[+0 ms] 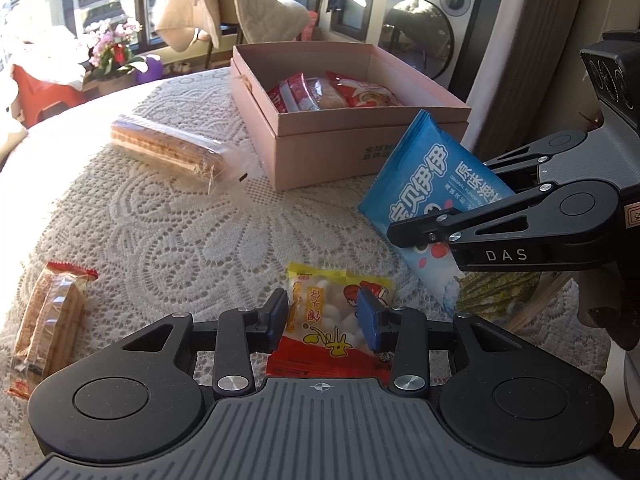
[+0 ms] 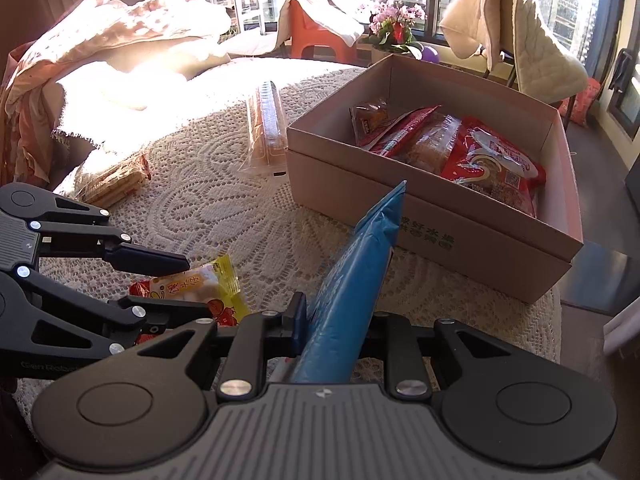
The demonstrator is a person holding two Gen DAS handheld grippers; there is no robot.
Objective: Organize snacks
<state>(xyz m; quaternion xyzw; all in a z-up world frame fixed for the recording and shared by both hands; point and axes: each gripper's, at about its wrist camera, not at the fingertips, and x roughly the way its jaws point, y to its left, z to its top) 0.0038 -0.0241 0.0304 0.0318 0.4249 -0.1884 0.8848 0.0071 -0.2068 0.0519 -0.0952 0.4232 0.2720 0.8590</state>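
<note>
Washer [image 1: 434, 20] only in left view; right tongs [image 2: 334, 316] clenched on blue packet [image 2: 352, 280], left tongs [image 1: 326, 316] straddling yellow packet [image 1: 336, 312], grip unclear

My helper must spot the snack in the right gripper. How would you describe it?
Find the pink cardboard box on the lace tablecloth. Just in front stands a blue seaweed snack bag, pinched by the right gripper. It is the only blue packet.

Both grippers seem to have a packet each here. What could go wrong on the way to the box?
The right gripper pinches only the lower end of the blue seaweed packet, so the puffy bag could swing or slip out. The left gripper straddles the yellow-and-red candy packet, which looks slick. The pink box already holds several snacks.
</note>
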